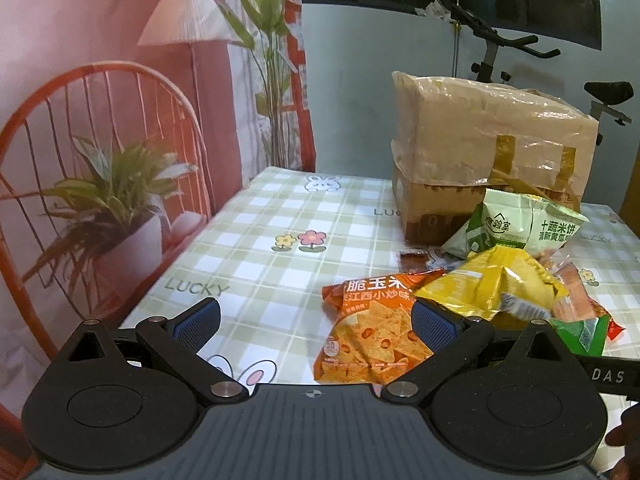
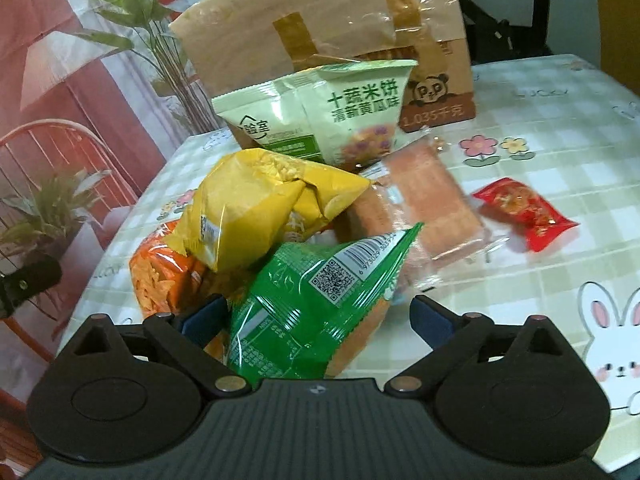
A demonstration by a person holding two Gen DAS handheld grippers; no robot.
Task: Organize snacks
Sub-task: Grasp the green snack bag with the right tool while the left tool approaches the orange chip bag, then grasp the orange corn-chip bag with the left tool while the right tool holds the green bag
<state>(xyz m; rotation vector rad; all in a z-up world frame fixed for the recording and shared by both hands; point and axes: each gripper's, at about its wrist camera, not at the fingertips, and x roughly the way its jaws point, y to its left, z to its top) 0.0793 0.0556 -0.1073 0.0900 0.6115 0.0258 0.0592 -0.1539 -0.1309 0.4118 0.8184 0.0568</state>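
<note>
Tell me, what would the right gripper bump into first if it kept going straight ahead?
Most likely the green snack bag. It already lies between the open jaws of the right gripper, right in front. Behind it sits the yellow bag, though depth is hard to judge here.

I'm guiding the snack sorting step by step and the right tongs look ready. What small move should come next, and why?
Probably close the right tongs on the green bag. They are open, with the bag already between the fingers, lying atop the pile beside the yellow bag. The left tongs hang open and hold nothing.
</note>
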